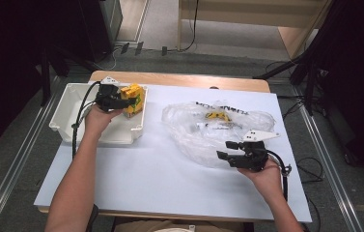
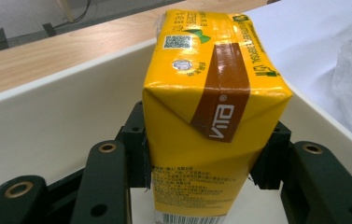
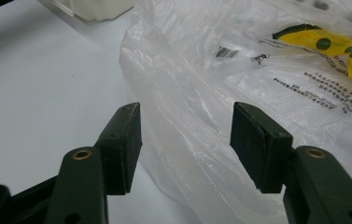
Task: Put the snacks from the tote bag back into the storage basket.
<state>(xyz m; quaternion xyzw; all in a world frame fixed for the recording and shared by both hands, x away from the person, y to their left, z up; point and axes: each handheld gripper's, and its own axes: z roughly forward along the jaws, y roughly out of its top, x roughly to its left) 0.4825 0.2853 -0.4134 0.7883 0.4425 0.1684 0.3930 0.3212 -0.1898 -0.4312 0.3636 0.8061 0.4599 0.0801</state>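
Gripping a yellow rectangular drink carton point(image 2: 211, 116), the left gripper point(image 1: 130, 101) clamps its jaws on the carton's sides over the white plastic bin point(image 1: 73, 104) at ten o'clock on the table. At four o'clock, the right gripper point(image 3: 186, 140) holds its jaws apart beside the crumpled clear plastic bag point(image 1: 208, 128).

Your yellow drink carton point(image 2: 211, 121) has a brown band marked VITA running over its folded top, a round foil straw spot, a QR code, and small print with a barcode low on its face. It sits clamped on both side walls, over the white bin point(image 1: 76, 94), at that bin's right end.
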